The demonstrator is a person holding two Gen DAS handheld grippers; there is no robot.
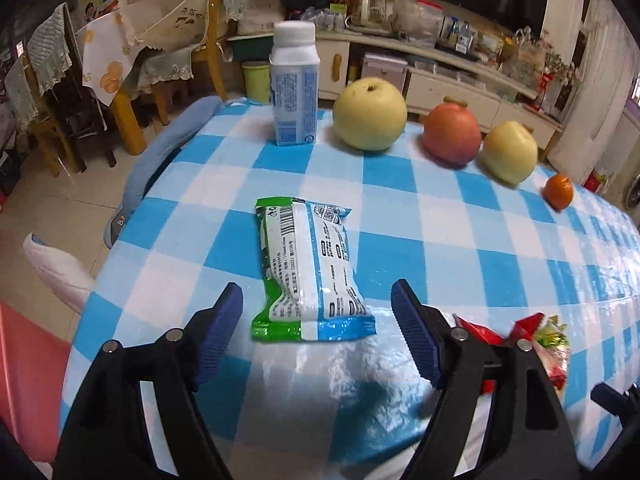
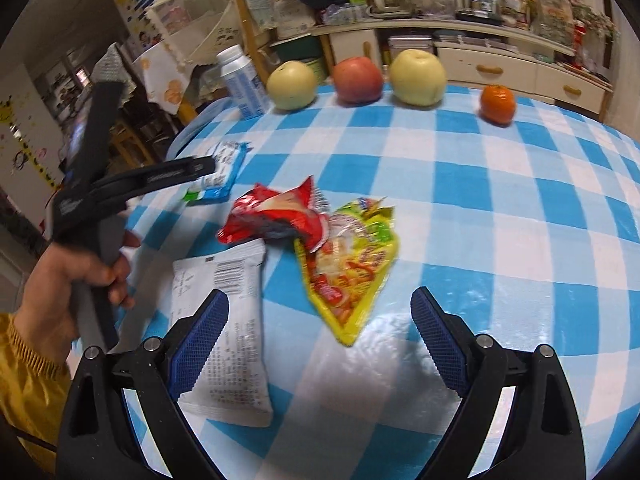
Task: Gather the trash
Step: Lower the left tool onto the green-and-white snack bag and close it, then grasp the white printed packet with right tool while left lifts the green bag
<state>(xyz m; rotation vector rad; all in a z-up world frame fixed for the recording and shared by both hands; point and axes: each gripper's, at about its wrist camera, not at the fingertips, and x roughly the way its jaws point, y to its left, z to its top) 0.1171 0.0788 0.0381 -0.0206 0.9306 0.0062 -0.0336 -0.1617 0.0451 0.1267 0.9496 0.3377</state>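
Observation:
A green, white and blue snack wrapper (image 1: 310, 270) lies flat on the blue checked tablecloth (image 1: 460, 248). My left gripper (image 1: 318, 304) is open, its near end between the fingertips. In the right wrist view the same wrapper (image 2: 224, 168) lies under the left gripper (image 2: 176, 172). A crumpled red wrapper (image 2: 280, 216), a yellow wrapper (image 2: 352, 268) and a white wrapper (image 2: 232, 336) lie in front of my right gripper (image 2: 320, 312), which is open and empty above the cloth. The red wrapper (image 1: 488, 334) shows behind my left gripper's right finger.
A white milk bottle (image 1: 295, 84), two yellow pears (image 1: 370, 114) (image 1: 510, 152), a red apple (image 1: 452, 136) and a small orange (image 1: 558, 190) stand along the table's far edge. Chairs (image 1: 48, 80) and a cluttered cabinet (image 1: 440, 60) stand beyond.

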